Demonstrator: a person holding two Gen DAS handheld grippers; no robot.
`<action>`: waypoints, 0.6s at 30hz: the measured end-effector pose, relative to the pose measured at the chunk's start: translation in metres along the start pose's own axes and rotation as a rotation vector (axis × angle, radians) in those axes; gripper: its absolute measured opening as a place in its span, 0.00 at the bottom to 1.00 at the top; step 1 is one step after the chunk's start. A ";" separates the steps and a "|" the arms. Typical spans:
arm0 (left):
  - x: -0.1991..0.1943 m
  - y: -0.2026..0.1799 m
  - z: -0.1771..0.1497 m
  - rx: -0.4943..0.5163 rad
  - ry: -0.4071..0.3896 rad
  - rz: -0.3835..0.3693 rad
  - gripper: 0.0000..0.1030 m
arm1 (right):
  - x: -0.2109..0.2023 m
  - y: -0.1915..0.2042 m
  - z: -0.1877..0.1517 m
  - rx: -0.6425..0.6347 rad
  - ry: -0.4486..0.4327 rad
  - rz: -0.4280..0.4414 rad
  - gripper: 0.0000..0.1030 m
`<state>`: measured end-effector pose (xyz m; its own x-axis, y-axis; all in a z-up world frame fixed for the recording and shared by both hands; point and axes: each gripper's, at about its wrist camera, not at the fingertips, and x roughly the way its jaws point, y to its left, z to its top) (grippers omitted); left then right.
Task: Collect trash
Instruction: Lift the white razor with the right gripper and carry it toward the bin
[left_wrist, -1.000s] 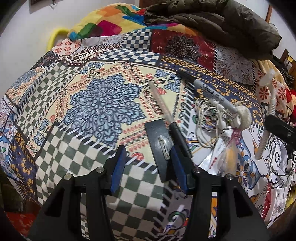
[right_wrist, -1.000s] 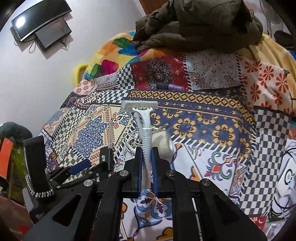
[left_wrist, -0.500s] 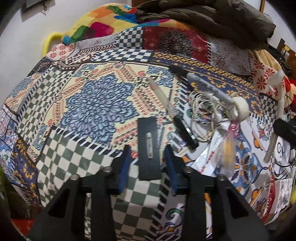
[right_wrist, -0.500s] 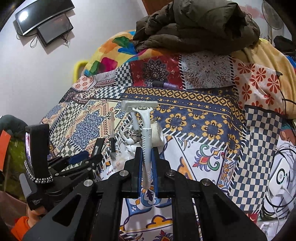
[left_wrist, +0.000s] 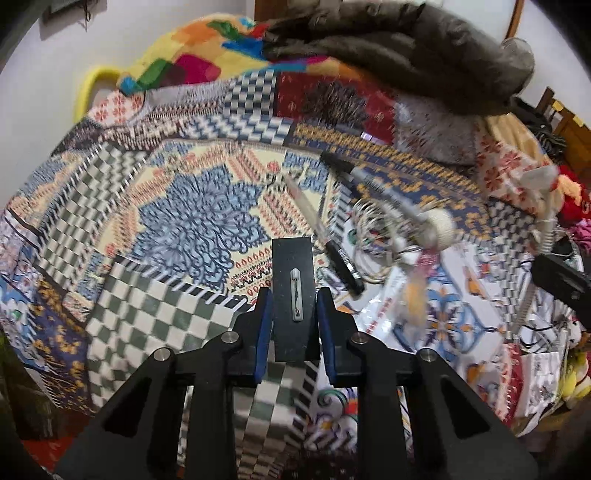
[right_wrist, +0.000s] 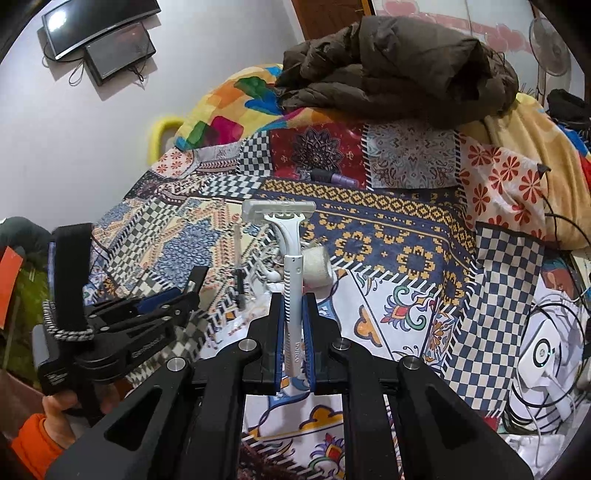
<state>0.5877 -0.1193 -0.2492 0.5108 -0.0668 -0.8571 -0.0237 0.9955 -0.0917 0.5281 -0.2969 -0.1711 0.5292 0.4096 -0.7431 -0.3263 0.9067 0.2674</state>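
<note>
My left gripper (left_wrist: 294, 295) is shut on a flat black card with a small grey pin (left_wrist: 294, 291) and holds it above the patterned bedspread (left_wrist: 192, 221). My right gripper (right_wrist: 293, 302) is shut on the handle of a white disposable razor (right_wrist: 290, 251), head up and away from me. The left gripper (right_wrist: 166, 299) also shows at the left of the right wrist view. On the bed lie a clear pen with a black cap (left_wrist: 325, 236), a marker (left_wrist: 369, 181), a tangle of white cord (left_wrist: 373, 225), a white roll (left_wrist: 441, 225) and a clear plastic wrapper (left_wrist: 406, 295).
A brown jacket (right_wrist: 399, 77) is heaped at the far end of the bed beside a colourful pillow (right_wrist: 236, 107). A purple tube (right_wrist: 338, 179) lies below the jacket. A white device with cables (right_wrist: 543, 354) sits at the right. A white wall is at the left.
My left gripper has closed on the black card and lifted it off the bedspread. My right gripper holds the razor steady, slightly higher.
</note>
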 end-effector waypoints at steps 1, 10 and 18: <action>-0.013 0.001 0.000 0.003 -0.017 -0.003 0.23 | -0.004 0.003 0.001 -0.001 -0.004 0.000 0.09; -0.110 0.014 -0.004 -0.006 -0.125 -0.024 0.23 | -0.058 0.046 0.005 -0.046 -0.079 0.024 0.09; -0.194 0.038 -0.028 -0.018 -0.228 0.002 0.23 | -0.101 0.098 -0.002 -0.110 -0.136 0.039 0.09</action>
<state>0.4635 -0.0707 -0.1008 0.6916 -0.0463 -0.7208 -0.0385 0.9942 -0.1009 0.4410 -0.2497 -0.0711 0.6129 0.4606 -0.6420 -0.4285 0.8764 0.2197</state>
